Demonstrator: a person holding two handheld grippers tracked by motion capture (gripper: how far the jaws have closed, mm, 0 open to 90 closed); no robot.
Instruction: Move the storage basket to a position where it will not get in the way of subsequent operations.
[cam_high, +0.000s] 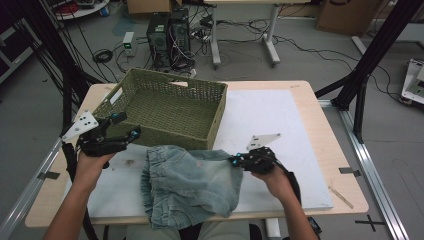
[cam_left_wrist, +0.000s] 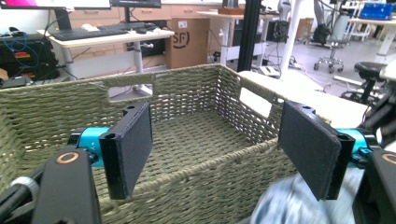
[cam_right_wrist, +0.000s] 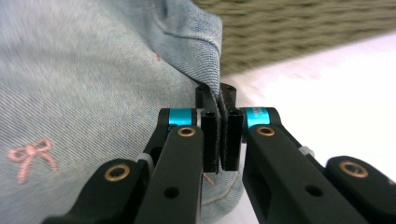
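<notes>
A pale blue denim garment (cam_high: 192, 185) lies bunched at the table's near edge, just in front of a woven green basket (cam_high: 170, 107). My right gripper (cam_high: 235, 162) is shut on the garment's right edge; in the right gripper view the denim (cam_right_wrist: 93, 84), with a small pink bow, is pinched between the pads (cam_right_wrist: 219, 135). My left gripper (cam_high: 127, 127) hovers open at the basket's front left corner. In the left gripper view its pads (cam_left_wrist: 130, 144) stand wide apart with nothing between them, facing the basket (cam_left_wrist: 196, 140), whose inside is bare.
A white mat (cam_high: 270, 120) covers most of the wooden table (cam_high: 345, 190). Computer towers (cam_high: 167, 37), cables and desk legs stand on the floor beyond. A black frame post (cam_high: 370, 55) rises at the right.
</notes>
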